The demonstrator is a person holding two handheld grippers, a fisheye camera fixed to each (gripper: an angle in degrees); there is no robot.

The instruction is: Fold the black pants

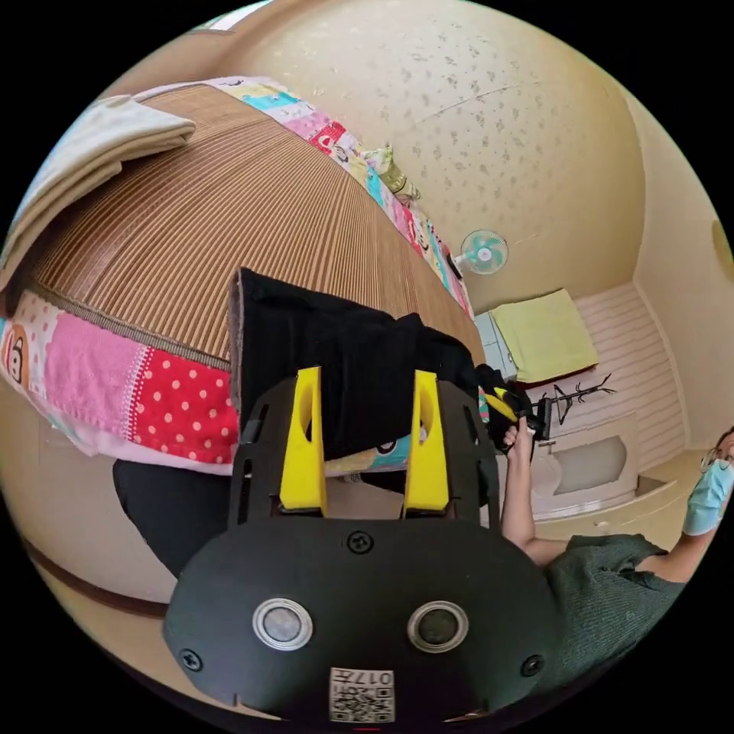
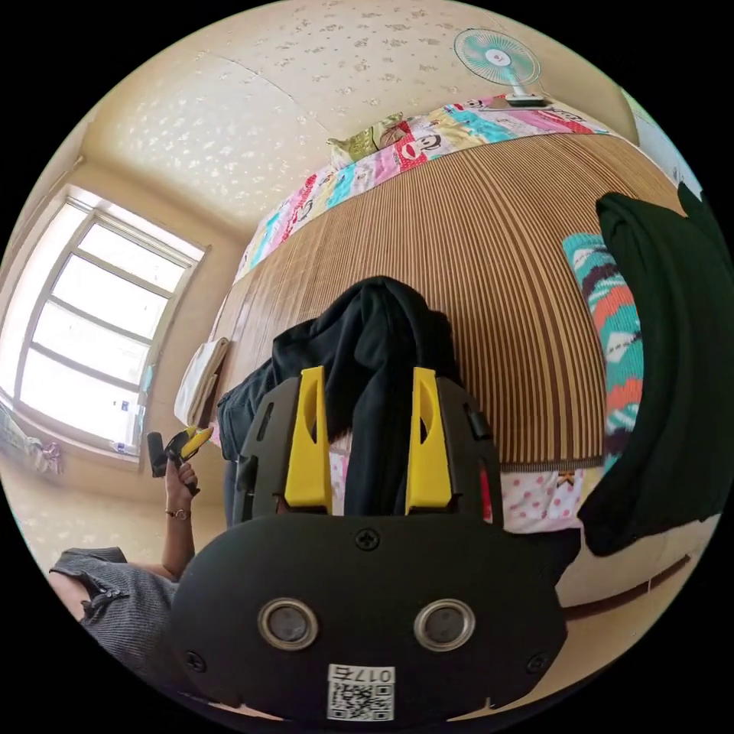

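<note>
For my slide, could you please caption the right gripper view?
Right gripper, jaws apart around bunched black pants at the edge of a striped bed mat.
</note>
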